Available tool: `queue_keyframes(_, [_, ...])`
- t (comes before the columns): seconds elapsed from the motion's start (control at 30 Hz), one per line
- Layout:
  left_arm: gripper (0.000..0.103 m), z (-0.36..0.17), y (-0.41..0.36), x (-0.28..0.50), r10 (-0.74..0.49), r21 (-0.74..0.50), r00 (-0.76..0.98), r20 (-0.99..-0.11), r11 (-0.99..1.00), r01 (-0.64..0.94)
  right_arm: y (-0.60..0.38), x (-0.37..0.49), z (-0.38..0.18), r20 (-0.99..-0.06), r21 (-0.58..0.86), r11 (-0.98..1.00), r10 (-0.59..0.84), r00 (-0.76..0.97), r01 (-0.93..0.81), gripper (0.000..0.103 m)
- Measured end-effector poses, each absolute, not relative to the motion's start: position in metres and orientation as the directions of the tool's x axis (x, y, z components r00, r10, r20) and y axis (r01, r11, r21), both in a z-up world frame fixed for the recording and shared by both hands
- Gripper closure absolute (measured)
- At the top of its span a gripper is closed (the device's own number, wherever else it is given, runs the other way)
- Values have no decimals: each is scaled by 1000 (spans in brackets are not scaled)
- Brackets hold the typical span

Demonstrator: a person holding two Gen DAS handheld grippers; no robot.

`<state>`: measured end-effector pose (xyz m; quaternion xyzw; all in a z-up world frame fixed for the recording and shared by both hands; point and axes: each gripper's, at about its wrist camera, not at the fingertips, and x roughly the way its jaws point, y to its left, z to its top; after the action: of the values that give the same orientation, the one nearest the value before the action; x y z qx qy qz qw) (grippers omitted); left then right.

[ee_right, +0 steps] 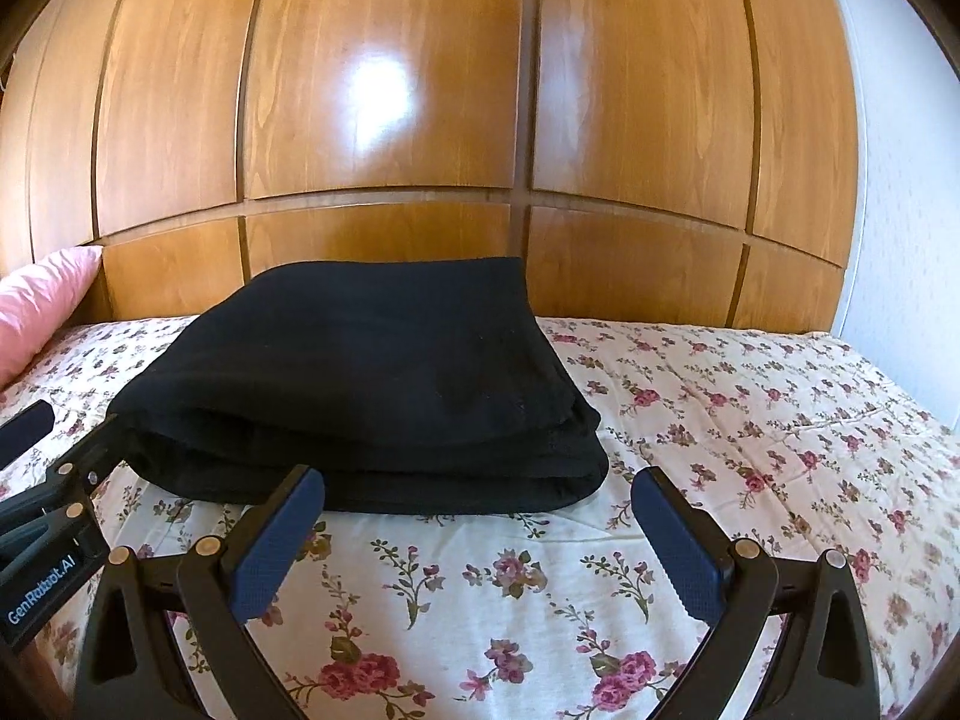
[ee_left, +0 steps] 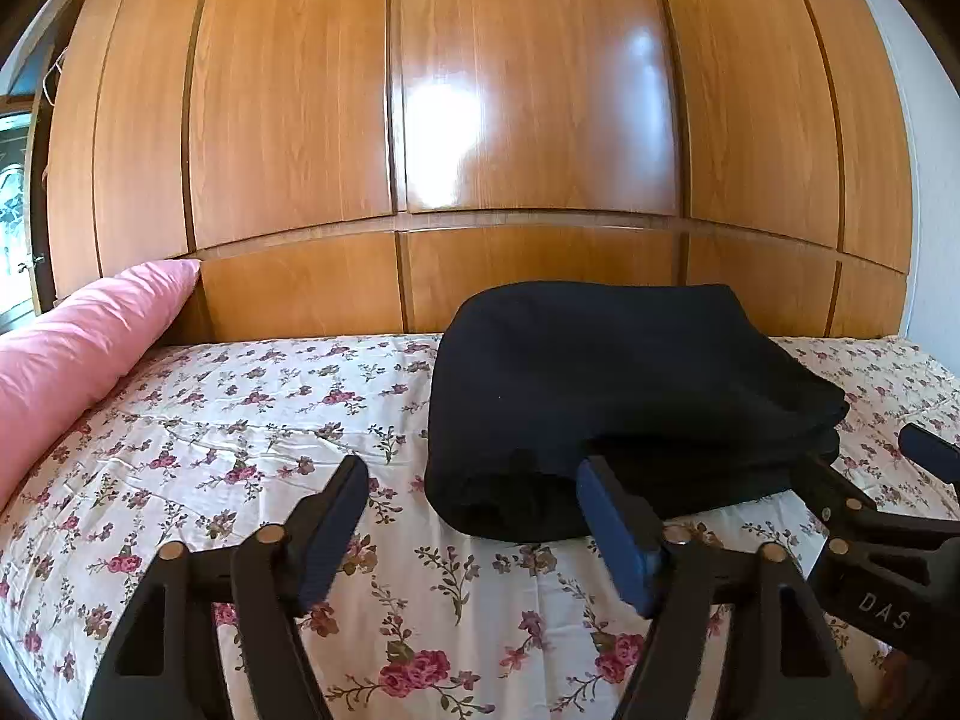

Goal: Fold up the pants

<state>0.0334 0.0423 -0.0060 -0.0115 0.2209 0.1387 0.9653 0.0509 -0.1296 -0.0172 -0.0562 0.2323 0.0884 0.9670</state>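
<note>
Left wrist view: black pants (ee_left: 624,396) lie folded on the floral bed (ee_left: 240,420), pink pillow (ee_left: 78,348) to the left, wooden wardrobe (ee_left: 480,120) behind. The left hand-held gripper (ee_left: 474,516) gapes wide, empty; its right finger overlaps the pants' near edge. The right hand-held gripper (ee_right: 480,525) also stands open, holding nothing, cut off below.

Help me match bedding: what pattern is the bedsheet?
Cream bedsheet with pink roses; right wrist view.
</note>
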Motion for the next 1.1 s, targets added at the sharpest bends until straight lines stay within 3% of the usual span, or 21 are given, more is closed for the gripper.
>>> queue_keyframes(0.17, [40,-7,45,35,256,29,860,-442,962,-271,-130,52,-18,-466,-60,979,143,873,-193,0])
queue_keyframes(0.53, [41,-7,45,35,255,28,860,-442,962,-270,-130,53,-19,-468,-49,981,145,872,-189,0])
queue_keyframes(0.67, [47,-7,46,34,254,29,861,-440,963,-269,-131,53,-20,-472,-39,982,143,870,-183,0])
queue_keyframes(1.1, [51,-7,50,35,252,18,858,-448,962,-273,-132,54,-20,-479,-33,983,142,866,-179,0])
